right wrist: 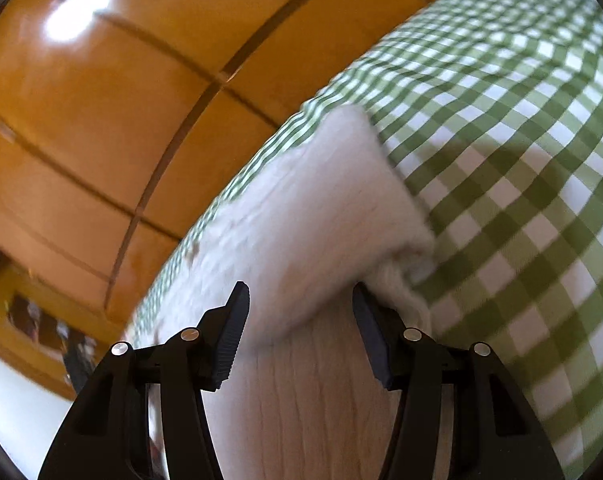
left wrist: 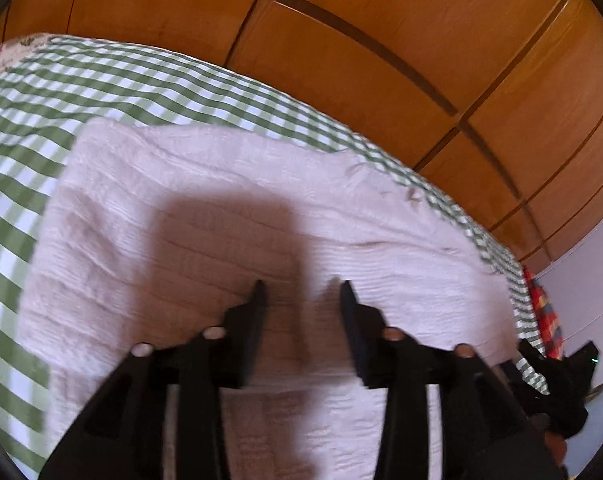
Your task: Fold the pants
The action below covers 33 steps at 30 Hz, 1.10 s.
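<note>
Pale pink textured pants [left wrist: 261, 184] lie folded flat on a green-and-white checked bedspread [left wrist: 101, 76]. My left gripper [left wrist: 303, 292] hangs just above the middle of them, open, with nothing between its fingers; its shadow falls on the cloth ahead. In the right wrist view the pants [right wrist: 321, 200] run away toward the bed's far edge, with a folded end near the right finger [right wrist: 371, 320]. My right gripper [right wrist: 299, 292] is open over the near part of the cloth, which lies below the fingers and is not pinched.
Wooden wardrobe doors [left wrist: 341, 40] stand right behind the bed, also seen in the right wrist view [right wrist: 101, 120]. A red, multicoloured cloth [left wrist: 545, 312] lies at the bed's right end. A black object [left wrist: 557, 380] sits beside it. Checked bedspread [right wrist: 501, 160] spreads to the right.
</note>
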Each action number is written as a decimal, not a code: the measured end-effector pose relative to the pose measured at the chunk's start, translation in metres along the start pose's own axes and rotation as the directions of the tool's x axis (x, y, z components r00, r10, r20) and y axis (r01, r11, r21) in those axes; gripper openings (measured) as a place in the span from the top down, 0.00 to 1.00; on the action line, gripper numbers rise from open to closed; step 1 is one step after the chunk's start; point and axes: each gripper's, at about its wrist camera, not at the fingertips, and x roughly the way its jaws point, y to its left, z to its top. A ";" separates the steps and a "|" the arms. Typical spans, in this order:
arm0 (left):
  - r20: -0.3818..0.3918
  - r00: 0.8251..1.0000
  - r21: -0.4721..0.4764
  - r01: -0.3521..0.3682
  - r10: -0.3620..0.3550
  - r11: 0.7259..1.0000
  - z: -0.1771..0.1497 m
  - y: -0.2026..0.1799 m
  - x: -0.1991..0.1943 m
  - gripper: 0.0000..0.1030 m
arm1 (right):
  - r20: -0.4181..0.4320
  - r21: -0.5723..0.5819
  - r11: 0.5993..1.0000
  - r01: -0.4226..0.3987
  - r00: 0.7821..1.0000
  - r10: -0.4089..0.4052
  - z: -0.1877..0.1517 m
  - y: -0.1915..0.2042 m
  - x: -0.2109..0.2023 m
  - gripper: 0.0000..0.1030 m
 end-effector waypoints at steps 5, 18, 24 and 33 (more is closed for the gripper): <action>-0.019 0.998 0.074 -0.065 0.066 0.995 0.000 -0.018 0.011 0.92 | 0.020 0.069 0.994 0.082 0.996 -0.083 0.018 -0.010 0.015 0.92; 0.094 0.990 0.129 -0.114 0.102 0.985 -0.011 -0.016 -0.006 0.97 | 0.104 -0.097 0.972 0.214 0.974 -0.203 0.021 -0.004 0.019 0.94; 0.082 0.987 0.125 -0.146 0.136 0.981 -0.012 -0.015 -0.001 0.93 | 0.119 -0.103 0.975 0.199 0.975 -0.187 0.014 -0.003 0.018 0.92; 0.116 0.982 0.150 -0.167 0.151 0.974 -0.033 -0.018 -0.031 0.36 | 0.104 -0.103 0.984 0.147 0.985 -0.137 0.004 -0.005 0.004 0.73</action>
